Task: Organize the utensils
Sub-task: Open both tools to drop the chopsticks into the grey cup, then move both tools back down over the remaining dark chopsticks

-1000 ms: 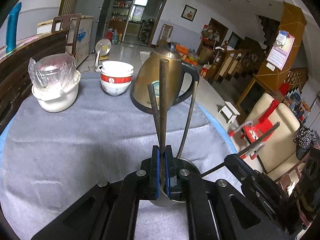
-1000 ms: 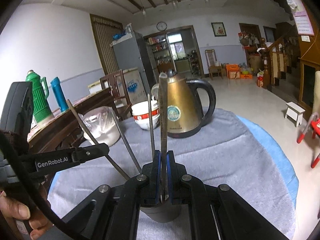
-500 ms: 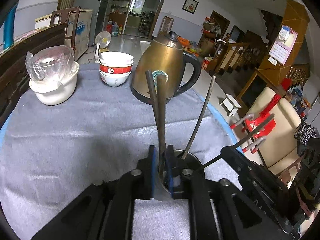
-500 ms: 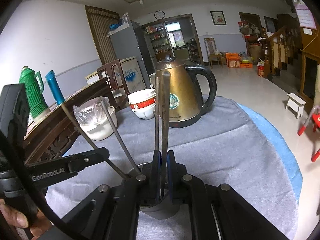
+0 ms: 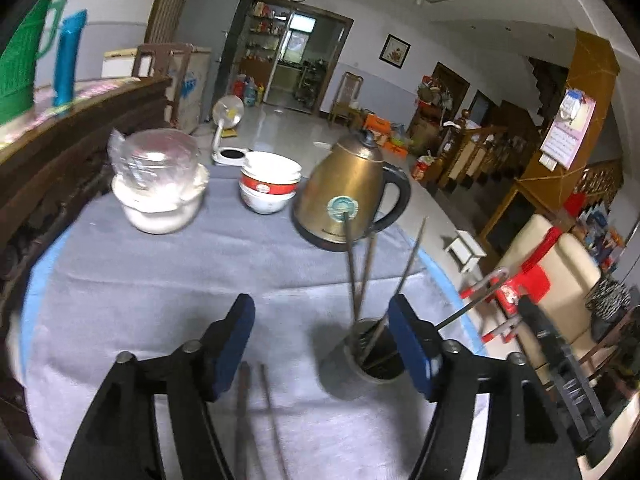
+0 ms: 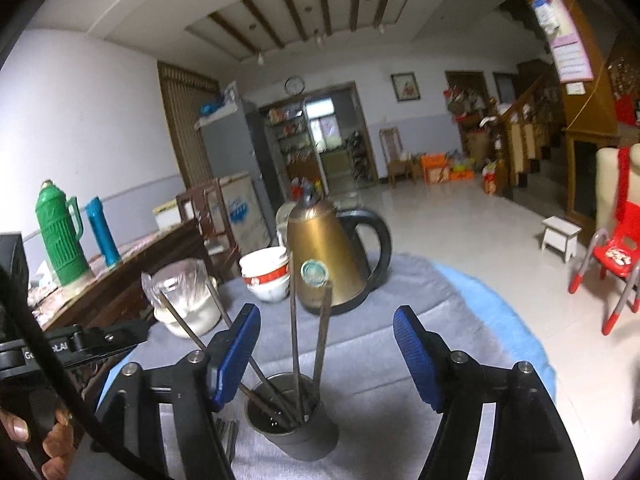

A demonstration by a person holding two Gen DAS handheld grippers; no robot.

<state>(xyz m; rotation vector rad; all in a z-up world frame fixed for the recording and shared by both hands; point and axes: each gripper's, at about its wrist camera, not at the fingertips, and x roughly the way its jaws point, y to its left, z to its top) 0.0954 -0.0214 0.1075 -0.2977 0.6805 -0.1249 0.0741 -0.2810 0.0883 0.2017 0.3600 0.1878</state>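
A dark metal cup [image 5: 372, 360] stands on the grey cloth with several long utensils [image 5: 354, 276] upright in it. My left gripper [image 5: 322, 344] hangs above and just left of the cup, its jaws opening, and its blue pads [image 5: 236, 344] touch nothing. Two more utensils [image 5: 256, 420] lie flat on the cloth under it. In the right wrist view the same cup [image 6: 292, 424] sits below my right gripper [image 6: 326, 354]. Its jaws are opening too, and the utensil handles [image 6: 320, 344] rise free between them. The left gripper [image 6: 80, 344] and a hand [image 6: 52, 440] show at the left.
A brass kettle [image 5: 348, 196], stacked red-and-white bowls [image 5: 270, 182] and a white pot under plastic wrap [image 5: 160, 188] stand at the table's far side. A dark wooden cabinet [image 6: 120, 292] with a green flask and a blue one runs along the left. The table edge [image 6: 500, 332] curves at the right.
Both grippers were shut on upright utensils in the cup; both have let go, opened wide and pulled up and back. The utensils now stand loose in the cup.
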